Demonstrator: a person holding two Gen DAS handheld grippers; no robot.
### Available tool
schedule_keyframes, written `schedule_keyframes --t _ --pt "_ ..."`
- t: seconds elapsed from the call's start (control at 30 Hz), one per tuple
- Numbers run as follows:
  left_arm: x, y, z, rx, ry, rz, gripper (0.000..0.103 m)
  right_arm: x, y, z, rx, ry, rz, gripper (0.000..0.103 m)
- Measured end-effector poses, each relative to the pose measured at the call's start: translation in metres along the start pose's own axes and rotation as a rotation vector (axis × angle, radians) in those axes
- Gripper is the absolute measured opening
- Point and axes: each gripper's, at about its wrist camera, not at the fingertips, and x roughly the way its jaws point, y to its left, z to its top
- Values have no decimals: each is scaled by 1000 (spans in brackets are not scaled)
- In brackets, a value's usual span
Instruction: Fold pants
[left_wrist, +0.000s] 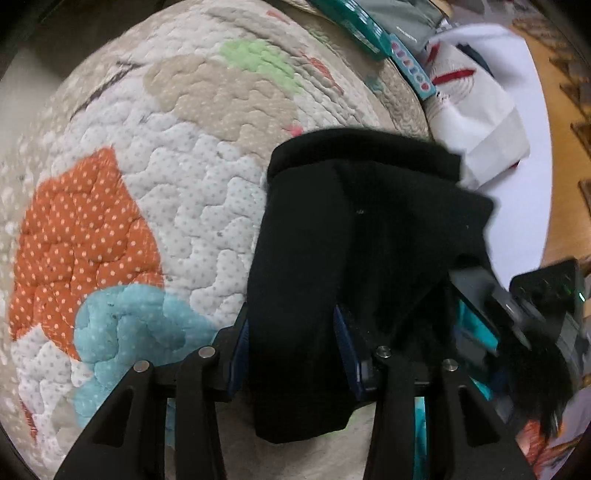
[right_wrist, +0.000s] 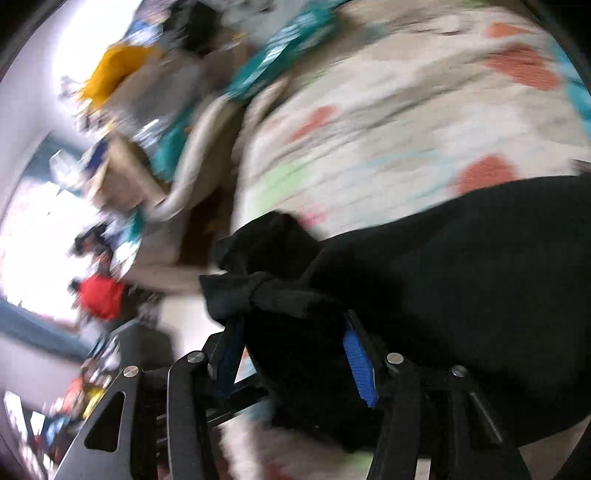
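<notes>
Black pants (left_wrist: 354, 236) lie folded over on a quilted patchwork mat (left_wrist: 147, 184). My left gripper (left_wrist: 291, 332) is shut on the pants, the cloth bunched between its blue-padded fingers (left_wrist: 345, 343). My right gripper (right_wrist: 291, 343) is also shut on the pants (right_wrist: 443, 277), pinching a bunched edge of black cloth near the mat's rim; this view is motion-blurred. The right gripper also shows in the left wrist view (left_wrist: 517, 314) at the far right, holding the cloth's other edge.
A teal box (left_wrist: 354, 26) and white cloth with red marks (left_wrist: 476, 99) lie beyond the mat's edge. In the right wrist view, blurred clutter sits at left: a yellow item (right_wrist: 114, 74), a red item (right_wrist: 101, 297), teal packaging (right_wrist: 273, 59).
</notes>
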Motion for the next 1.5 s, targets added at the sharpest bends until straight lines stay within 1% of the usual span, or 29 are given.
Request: schedule_keyframes --t 0.07,0.17,0.23,0.27,0.33,0.4,0.43,0.47,0.5,0.53,0.6,0.63,0.7,0.77,0.8,0.9,0.93,0.97,1.0,1.03,1.1,1.17,1.2,1.27,1.3,1.33,1.43,1.47,1.5 --pt "0 3 -1 -15 -3 -17 38 5 16 -7 -63 26 11 59" --pt "-2 7 -3 -29 -7 -39 38 5 37 -16 -163 34 -23 60" --pt "-1 6 -4 -28 -9 -42 38 2 52 -22 -251 31 -68 60" --pt "-2 5 -5 -23 -11 -40 38 -1 61 -25 -286 31 -72 61" --pt "-1 5 -6 -17 -16 -36 38 -6 73 -30 -327 46 -49 63" --pt "-2 6 -7 -23 -16 -42 38 -13 85 -38 -403 75 -44 66" --pt "-1 6 -7 -28 -15 -47 38 -16 89 -37 -426 92 -27 66" --pt "-1 7 -6 -33 -15 -51 38 -22 91 -34 -438 101 13 66" --pt "0 7 -5 -36 -15 -54 38 -27 89 -29 -425 86 37 66" --pt "-1 8 -7 -35 -14 -53 38 -36 81 -18 -383 48 48 66" --pt "-3 9 -8 -26 -15 -45 38 -48 52 9 -258 -28 21 66" --pt "-3 8 -8 -21 -16 -39 38 -48 39 19 -209 -54 -20 66" --pt "-1 5 -7 -15 -17 -32 38 -41 5 37 -119 -83 -140 66" --pt "1 4 -5 -15 -17 -30 39 -20 -25 46 -58 -58 -217 65" --pt "1 4 -4 -14 -16 -29 39 -6 -40 48 -20 -28 -214 65" --pt "3 3 -2 -14 -14 -27 39 22 -60 44 84 36 -60 63" --pt "4 2 -2 -13 -13 -25 39 30 -60 41 101 52 -27 58" --pt "5 1 0 -11 -12 -20 39 38 -59 38 106 72 -12 34" --pt "6 -1 1 -8 -11 -15 39 45 -57 35 112 100 8 18" --pt "8 -3 3 -4 -11 -9 39 45 -51 33 104 95 -5 12" --pt "9 -7 4 4 -13 0 39 33 -39 33 62 51 -47 11" --pt "10 -9 4 10 -15 7 39 6 -33 31 70 -12 -68 10" --pt "11 -9 5 9 -16 9 40 -10 -33 28 78 -51 -89 10" --pt "12 -11 6 8 -18 9 42 -44 -35 24 92 -137 -181 10" --pt "13 -13 6 10 -19 9 43 -61 -40 21 99 -177 -257 10" --pt "14 -15 6 15 -23 13 44 -76 -47 18 122 -215 -373 10" --pt "20 -23 8 36 -33 33 45 -104 -79 9 219 -286 -692 17" --pt "22 -26 9 46 -37 42 45 -111 -86 5 244 -302 -739 26" --pt "23 -29 9 56 -40 49 45 -118 -92 0 272 -316 -732 33"
